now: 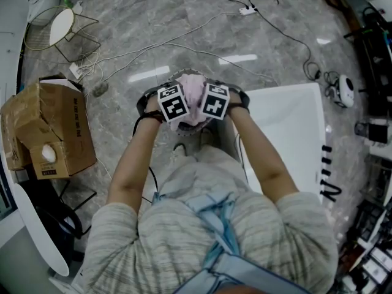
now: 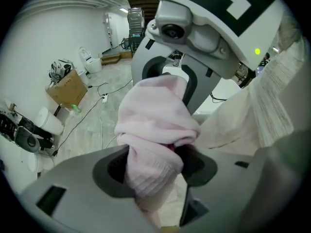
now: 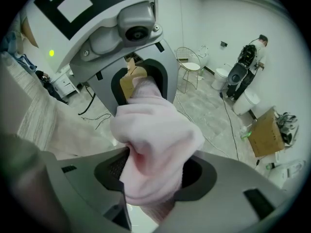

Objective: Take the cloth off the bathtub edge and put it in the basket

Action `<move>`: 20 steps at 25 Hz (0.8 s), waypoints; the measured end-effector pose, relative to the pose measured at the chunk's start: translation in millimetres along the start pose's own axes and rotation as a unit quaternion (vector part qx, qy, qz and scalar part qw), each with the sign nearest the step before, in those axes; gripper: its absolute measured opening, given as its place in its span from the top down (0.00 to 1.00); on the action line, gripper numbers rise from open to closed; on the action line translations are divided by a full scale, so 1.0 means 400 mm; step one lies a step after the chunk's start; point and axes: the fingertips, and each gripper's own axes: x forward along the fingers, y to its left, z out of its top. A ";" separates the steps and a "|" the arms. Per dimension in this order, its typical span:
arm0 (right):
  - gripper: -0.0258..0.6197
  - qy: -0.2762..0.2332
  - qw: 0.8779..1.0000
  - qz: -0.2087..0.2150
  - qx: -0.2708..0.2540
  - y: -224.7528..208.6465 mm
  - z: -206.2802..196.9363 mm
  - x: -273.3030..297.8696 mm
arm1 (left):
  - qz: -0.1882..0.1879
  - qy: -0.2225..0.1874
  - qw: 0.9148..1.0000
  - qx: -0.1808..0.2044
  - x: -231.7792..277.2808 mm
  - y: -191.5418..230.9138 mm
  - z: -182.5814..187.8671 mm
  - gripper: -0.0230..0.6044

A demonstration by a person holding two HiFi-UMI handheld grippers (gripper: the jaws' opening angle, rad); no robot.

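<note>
Nearest the head camera is the person's striped shirt (image 1: 184, 225), with both bare forearms reaching forward. The two tongs face each other. The left gripper (image 2: 155, 168) has its jaws pressed onto a bunched pink cloth (image 1: 193, 95), and the right gripper (image 3: 153, 171) pinches the same cloth from the other side. In each gripper view the fabric fills the gap between the jaws.

The cubes on the tongs (image 1: 173, 101) carry black-and-white square patterns and no letters. The cloth hangs in the air between them, clear of the white bathtub (image 1: 288, 127) just to the right. It sits above a round grey rim that seems to be the basket (image 1: 184, 73), though the tongs cover most of it.

On the tub's edge are black marks (image 1: 329, 176), short bars and an N-like shape, which cannot be read as a word.

To the left stands an open cardboard box (image 1: 55, 133); the print on its side is too small to read. Farther off, cables trail across the grey marbled floor (image 1: 184, 35) to a white power strip (image 1: 248, 9). A wire chair (image 1: 58, 26) stands at the far left.
</note>
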 end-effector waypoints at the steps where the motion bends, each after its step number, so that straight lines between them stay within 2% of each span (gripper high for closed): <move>1: 0.65 -0.002 1.000 0.000 0.002 0.000 0.000 0.000 | -0.001 0.002 1.000 -0.002 0.002 0.000 -0.004 0.59; 4: 0.65 -0.002 1.000 0.000 0.007 0.002 0.000 0.003 | 0.002 -0.003 1.000 -0.001 -0.003 0.006 -0.002 0.59; 8: 0.65 0.001 1.000 0.001 0.012 0.012 -0.002 0.013 | 0.001 -0.030 1.000 -0.006 -0.022 0.013 0.024 0.59; 16: 0.65 -0.016 0.999 -0.014 0.039 0.001 -0.012 -0.007 | 0.003 -0.045 0.999 -0.008 -0.030 0.005 0.022 0.59; 20: 0.65 -0.040 0.997 -0.016 0.065 0.001 -0.018 -0.017 | -0.002 -0.062 0.997 -0.034 -0.032 -0.004 0.011 0.59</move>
